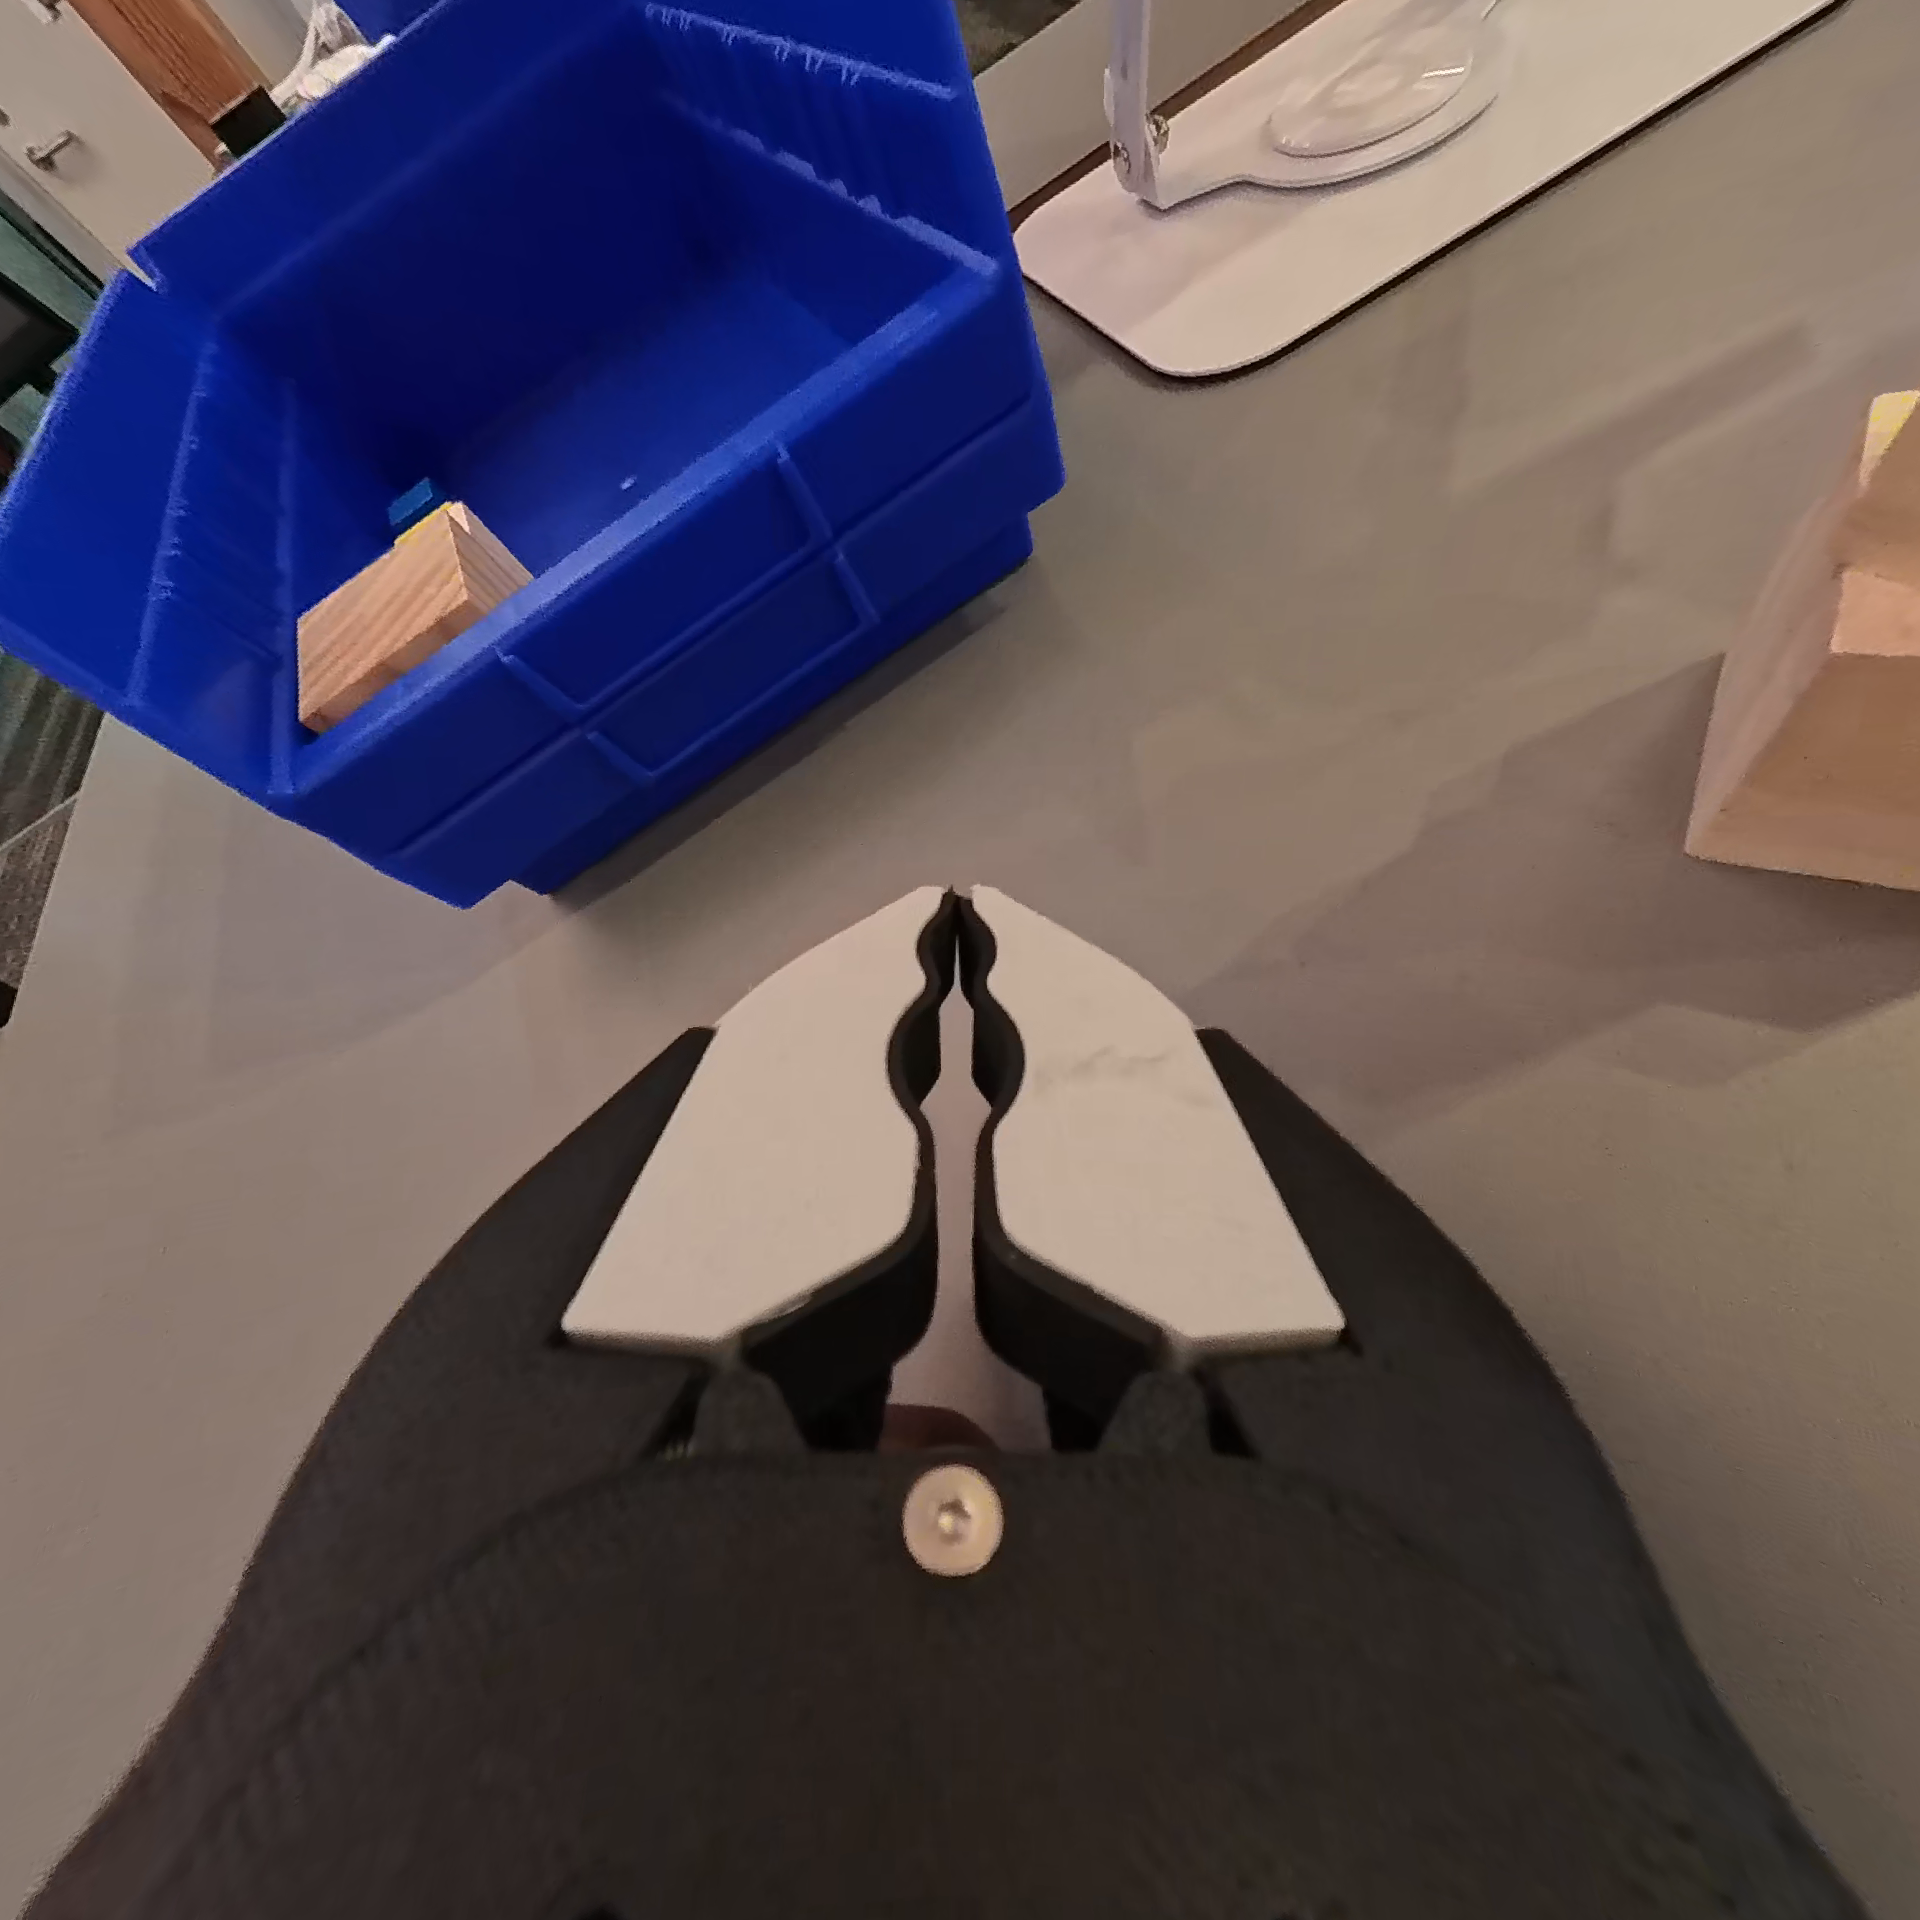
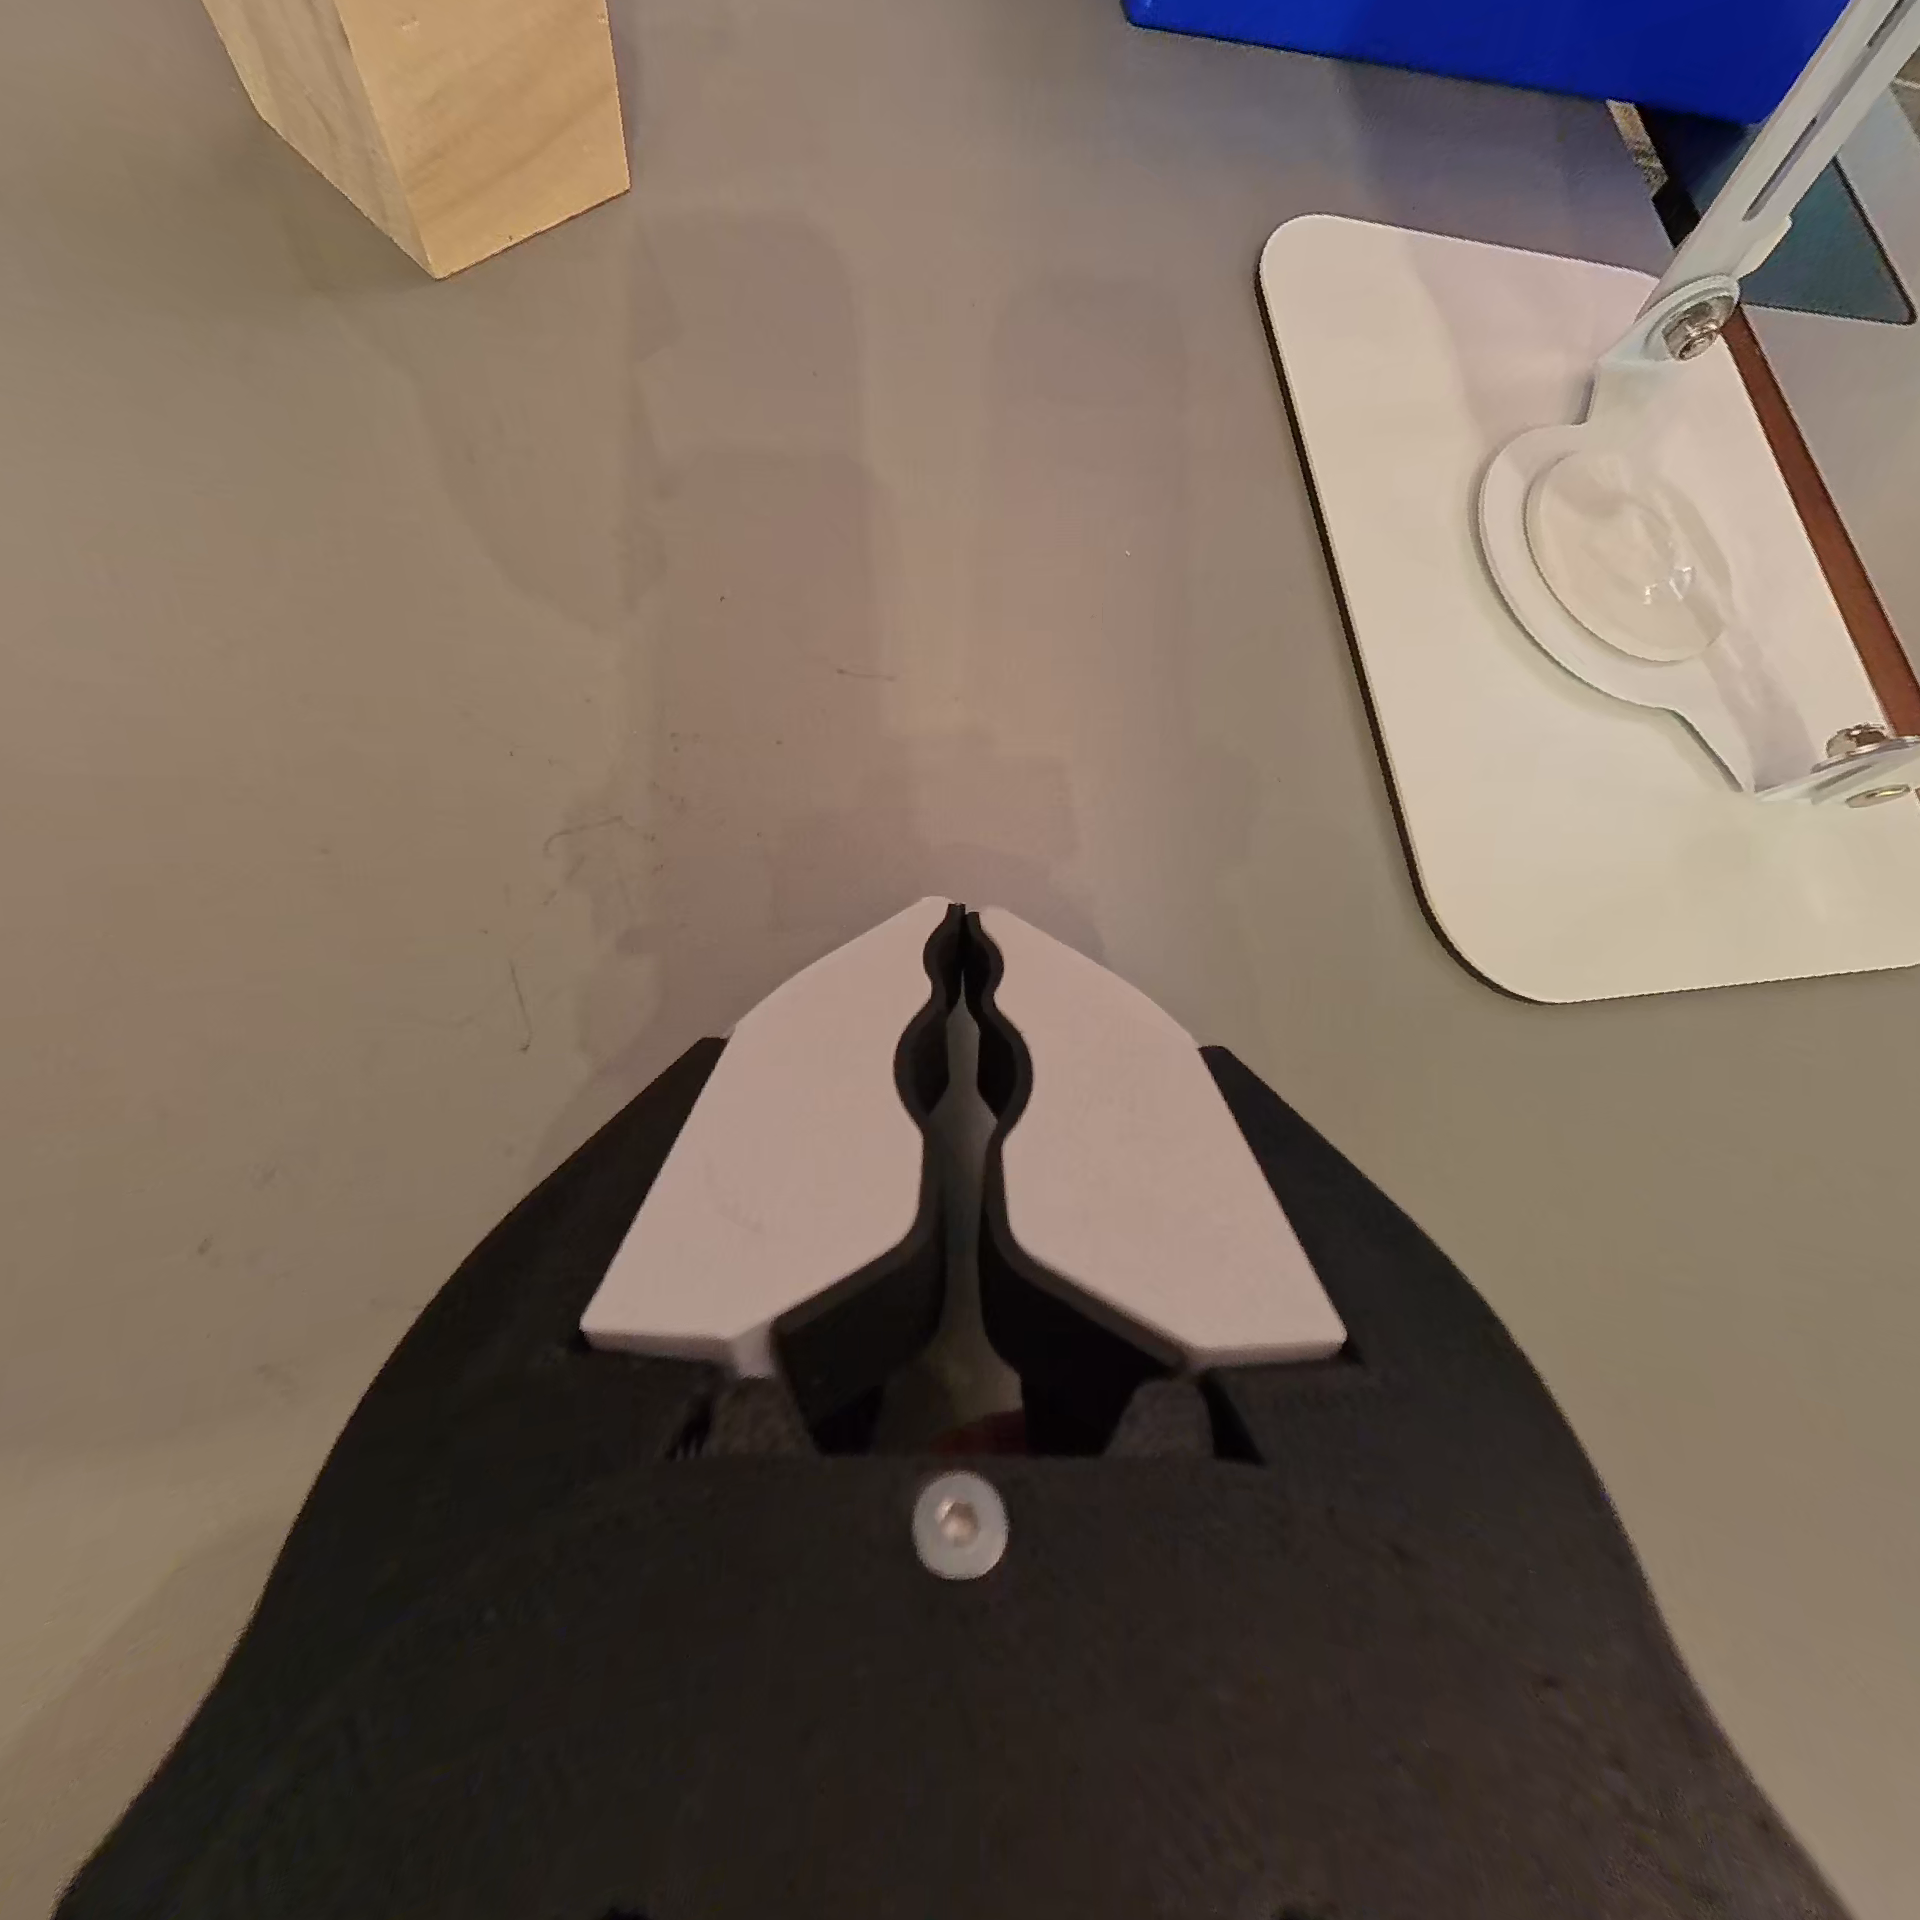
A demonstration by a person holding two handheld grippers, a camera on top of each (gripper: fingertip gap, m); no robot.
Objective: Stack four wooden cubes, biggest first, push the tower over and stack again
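Pale wooden cube (image 2: 416,114) upright on grey table (image 2: 727,520).

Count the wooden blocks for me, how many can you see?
3 for sure: one block in the blue bin, a big block on the table and a smaller block on top of it. More may be hidden.

Left black two-finger gripper with white finger plates (image 1: 954,896): fingertips pressed together, nothing between them, pointing forward and downward. Right black two-finger gripper with white finger plates (image 2: 964,914): same pose, tips meeting, wavy inner pads nearly closed, empty.
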